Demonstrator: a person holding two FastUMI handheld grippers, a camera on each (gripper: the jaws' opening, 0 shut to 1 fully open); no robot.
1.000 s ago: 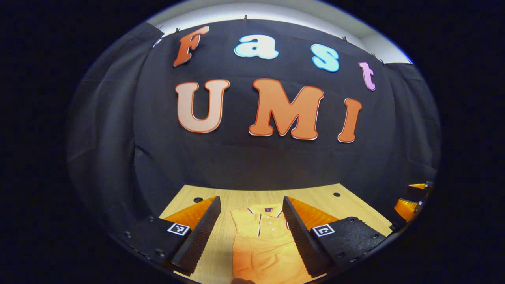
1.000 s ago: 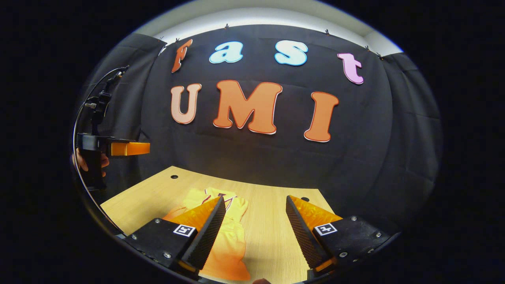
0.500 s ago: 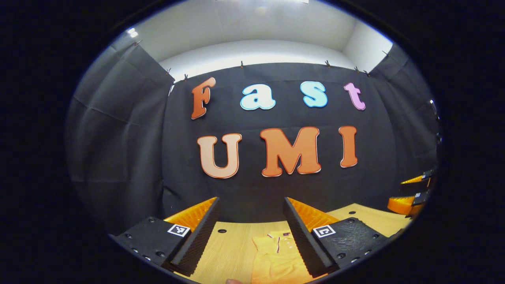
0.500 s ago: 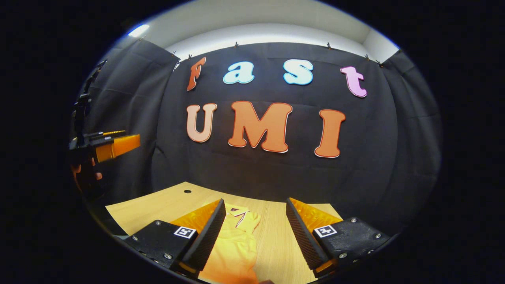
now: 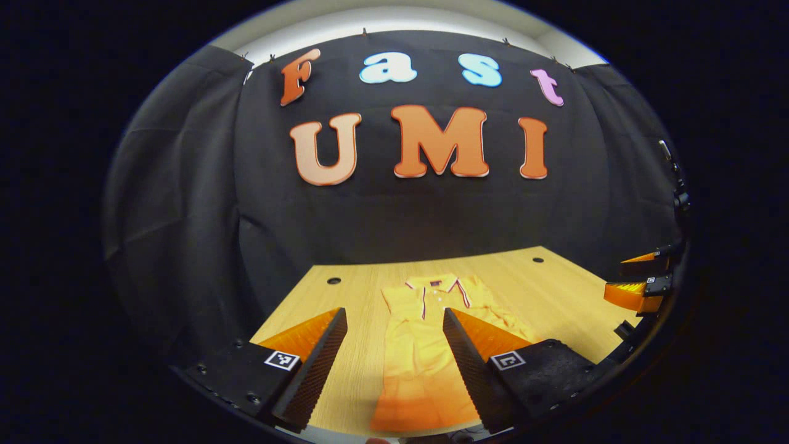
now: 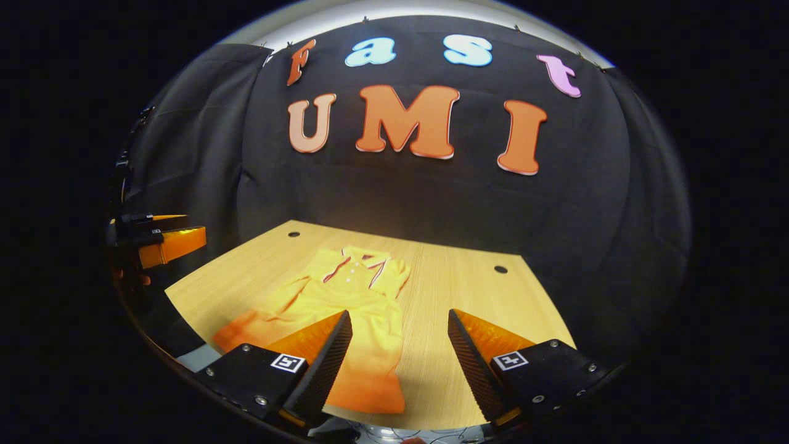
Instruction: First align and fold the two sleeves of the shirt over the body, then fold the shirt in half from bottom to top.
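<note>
An orange polo shirt (image 5: 419, 351) lies flat on the wooden table (image 5: 555, 290), collar at the far end and hem toward me. In the left gripper view, my left gripper (image 5: 391, 361) hangs open above the shirt's near half, holding nothing. My right gripper (image 5: 638, 283) shows at the far right edge. In the right gripper view the shirt (image 6: 357, 308) lies left of centre, one sleeve (image 6: 259, 324) spread out to the left. My right gripper (image 6: 397, 364) is open and empty above the hem's right side. The left gripper (image 6: 163, 240) hovers at the far left.
The table (image 6: 468, 290) has small round holes (image 6: 500, 269) near its far corners, with another hole (image 5: 333, 280) in the left gripper view. Black cloth walls close the booth behind and at both sides. Bare wood lies right of the shirt.
Both views tipped up toward the wall and came back down. More of the table and the whole shirt now show. Both grippers stayed open.
</note>
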